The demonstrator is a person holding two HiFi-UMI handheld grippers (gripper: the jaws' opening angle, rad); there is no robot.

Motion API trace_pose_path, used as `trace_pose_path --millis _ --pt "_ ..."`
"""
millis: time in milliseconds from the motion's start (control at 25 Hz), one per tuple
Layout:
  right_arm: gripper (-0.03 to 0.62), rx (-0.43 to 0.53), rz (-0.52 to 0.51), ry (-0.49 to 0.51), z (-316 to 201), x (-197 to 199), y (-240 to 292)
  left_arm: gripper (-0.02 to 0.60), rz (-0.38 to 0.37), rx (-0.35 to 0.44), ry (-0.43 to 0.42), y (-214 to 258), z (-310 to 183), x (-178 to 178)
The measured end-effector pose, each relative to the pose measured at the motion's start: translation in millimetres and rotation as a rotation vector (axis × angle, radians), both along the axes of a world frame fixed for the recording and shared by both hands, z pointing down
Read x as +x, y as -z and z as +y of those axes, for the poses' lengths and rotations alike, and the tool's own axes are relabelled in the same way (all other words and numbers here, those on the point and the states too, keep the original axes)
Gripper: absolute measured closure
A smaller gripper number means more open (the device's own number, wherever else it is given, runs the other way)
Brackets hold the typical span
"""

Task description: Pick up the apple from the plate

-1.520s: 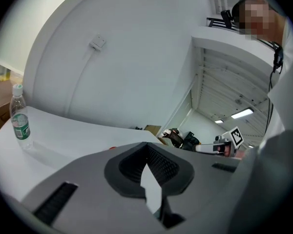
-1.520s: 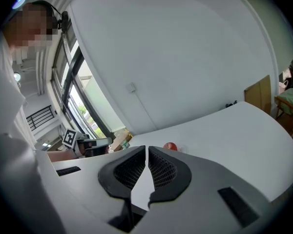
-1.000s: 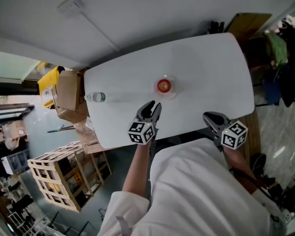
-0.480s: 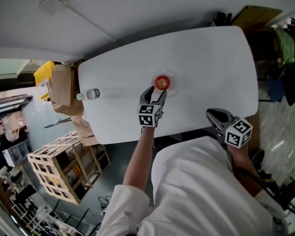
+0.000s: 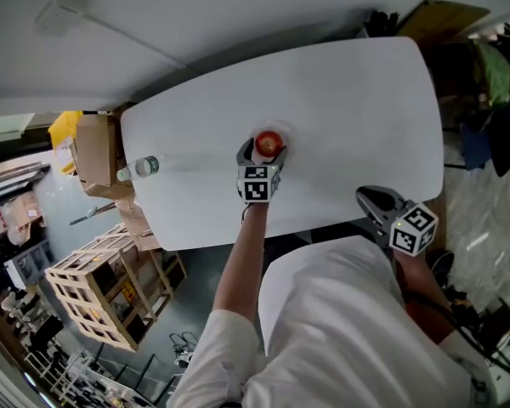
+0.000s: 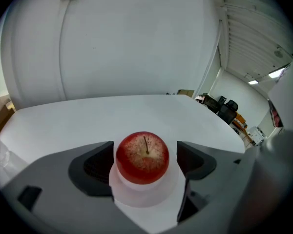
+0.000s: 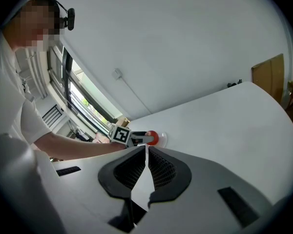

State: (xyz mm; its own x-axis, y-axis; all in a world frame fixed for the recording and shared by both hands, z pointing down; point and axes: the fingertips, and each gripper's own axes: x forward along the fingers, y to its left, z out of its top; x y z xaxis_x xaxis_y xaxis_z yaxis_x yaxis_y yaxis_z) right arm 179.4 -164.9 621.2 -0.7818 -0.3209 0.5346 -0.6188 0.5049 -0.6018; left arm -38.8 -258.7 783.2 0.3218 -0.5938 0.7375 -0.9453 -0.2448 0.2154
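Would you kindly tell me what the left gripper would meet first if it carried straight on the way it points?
Most likely the apple on its plate: it sits directly ahead, between the left gripper's jaws, which have just been opening and stand wide apart.

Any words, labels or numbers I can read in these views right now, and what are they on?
No words or numbers are readable in any view.
Left marker cube and right marker cube: black-and-white square patterns only, no letters or digits.
Bottle: label, if any, too small to read.
Cardboard box: no print can be made out.
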Motion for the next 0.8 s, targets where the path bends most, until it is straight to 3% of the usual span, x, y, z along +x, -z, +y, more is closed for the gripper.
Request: trace_pose_path --millis 240,480,800 --pt "0.551 -0.010 0.005 -0.010 -8 19 -6 0.198 -0.038 -0.039 0.052 -13 -9 -3" --pt "0.551 -0.013 -0.008 -0.003 -10 24 -8 0.204 -0.003 -0.041 0.079 -2 -7 -1" --pt "0.553 0.022 -0.039 0.042 -10 1 4 0.206 0.077 0.031 0.098 50 13 -6"
